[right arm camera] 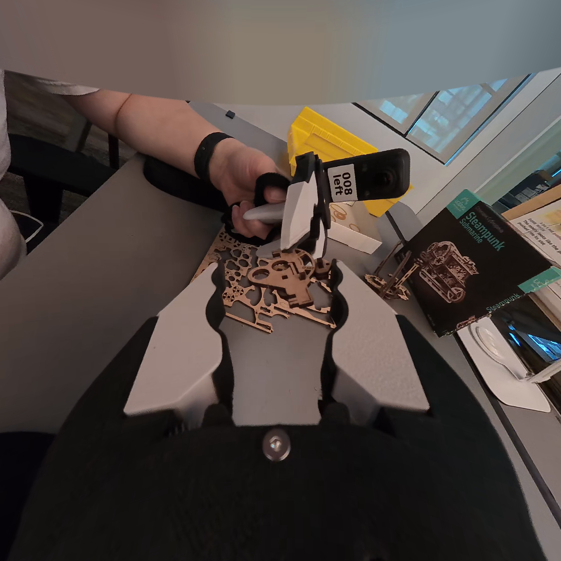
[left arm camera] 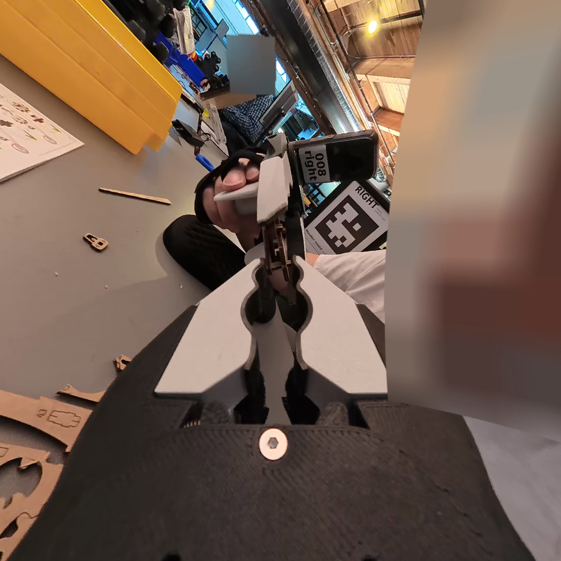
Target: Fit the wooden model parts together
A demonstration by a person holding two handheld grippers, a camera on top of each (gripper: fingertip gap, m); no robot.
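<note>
The wooden assembly [right arm camera: 282, 279], a flat stack of laser-cut parts with a rounded plate and stepped tabs, is held in the air above the desk [right arm camera: 106, 258]. The left gripper [right arm camera: 299, 252] has it by its upper edge. In the left wrist view the same assembly [left arm camera: 276, 252] appears edge-on between the tips of the left gripper [left arm camera: 277, 264], whose jaws are drawn narrow and pinch it.

The right gripper [right arm camera: 277, 271] has its jaws spread wide, one finger on each side of the assembly and neither clearly touching it. A small dark wooden piece [right arm camera: 321, 268] sits just beside the right-hand finger; whether it is joined to the assembly cannot be told. Seen from the left wrist, the right gripper [left arm camera: 279, 224] stands just beyond the assembly, held by a hand [left arm camera: 230, 194] in a black strap.

Under the assembly lies a cut-out wooden sheet [right arm camera: 243, 291], flat on the desk. To the right stand a partly built wooden model [right arm camera: 388, 279] and, just beside it, a dark box [right arm camera: 473, 267]. A yellow bin [right arm camera: 331, 142] sits behind the left gripper. In the left wrist view, a thin wooden stick [left arm camera: 135, 195], a small loose wooden part [left arm camera: 95, 242] and a printed instruction sheet [left arm camera: 24, 130] lie apart on the desk.
</note>
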